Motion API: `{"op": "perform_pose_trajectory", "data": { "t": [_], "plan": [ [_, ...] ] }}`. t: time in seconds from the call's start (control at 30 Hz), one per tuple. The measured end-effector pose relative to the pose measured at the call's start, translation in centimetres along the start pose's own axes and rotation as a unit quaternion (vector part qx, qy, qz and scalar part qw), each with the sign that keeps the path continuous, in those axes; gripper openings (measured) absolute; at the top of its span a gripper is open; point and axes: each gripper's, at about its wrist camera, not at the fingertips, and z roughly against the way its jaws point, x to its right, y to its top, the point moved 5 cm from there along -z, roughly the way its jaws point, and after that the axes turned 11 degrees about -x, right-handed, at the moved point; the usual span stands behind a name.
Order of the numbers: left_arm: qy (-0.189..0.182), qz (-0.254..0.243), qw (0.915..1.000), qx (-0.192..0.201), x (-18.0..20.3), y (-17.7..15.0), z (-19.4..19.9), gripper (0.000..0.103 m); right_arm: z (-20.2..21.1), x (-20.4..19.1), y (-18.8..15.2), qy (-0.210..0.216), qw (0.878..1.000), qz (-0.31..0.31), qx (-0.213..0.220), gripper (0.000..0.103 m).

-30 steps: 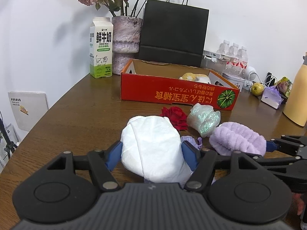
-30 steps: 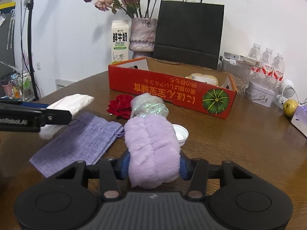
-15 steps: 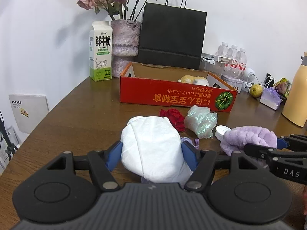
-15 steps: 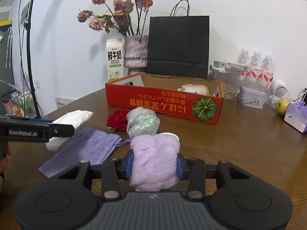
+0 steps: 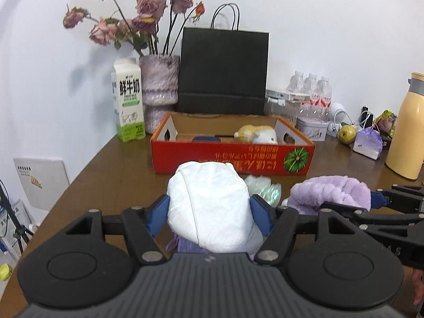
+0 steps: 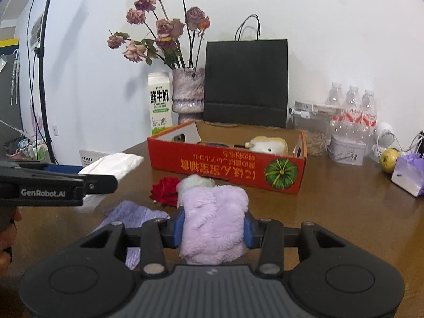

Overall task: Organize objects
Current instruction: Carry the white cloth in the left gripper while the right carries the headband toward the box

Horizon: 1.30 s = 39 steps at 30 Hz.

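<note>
Here both held things are soft. The left gripper (image 5: 209,212) is clamped on a white folded cloth (image 5: 209,204), which fills the centre of the left wrist view and bulges past the blue pads on both sides. The right gripper (image 6: 213,228) has just been closing and now squeezes a fluffy lilac towel (image 6: 214,222), low in the middle of the right wrist view. Both bundles look light and yielding, so they should sag and compress rather than slip; a hold across the thick middle, as now, seems the safest, since an edge would likely unfold and trail. The red cardboard box (image 5: 230,159) sits in the middle of the frame on the bench (image 5: 119,175), open-topped, with a plush toy (image 5: 255,134) already inside toward its right end. Left on the bench, near the lower left of the right wrist view, lie a purple pouch (image 6: 132,217), a red fabric rose (image 6: 165,186) and a pale shiny bundle (image 5: 262,188).
</note>
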Motion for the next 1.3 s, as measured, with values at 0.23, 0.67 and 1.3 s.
{"op": "perform_pose_trajectory", "data": {
  "t": [0.23, 0.67, 1.3],
  "plan": [
    [0.01, -0.002, 0.9998, 0.017, 0.9, 2.7, -0.1, 0.068, 0.0, 0.3, 2.2, 0.001, 1.0, 0.002, 0.016, 0.041],
    [0.036, 0.016, 0.9989, 0.024, 1.1, 6.9, -2.9, 0.068, -2.5, 1.4, 6.2, 0.01, 1.0, 0.005, 0.019, 0.041],
    [0.026, 0.044, 0.9984, 0.026, -0.7, 12.8, -9.4, 0.068, -9.6, 3.1, 11.6, 0.013, 0.999, -0.01, 0.032, 0.041]
  ]
}}
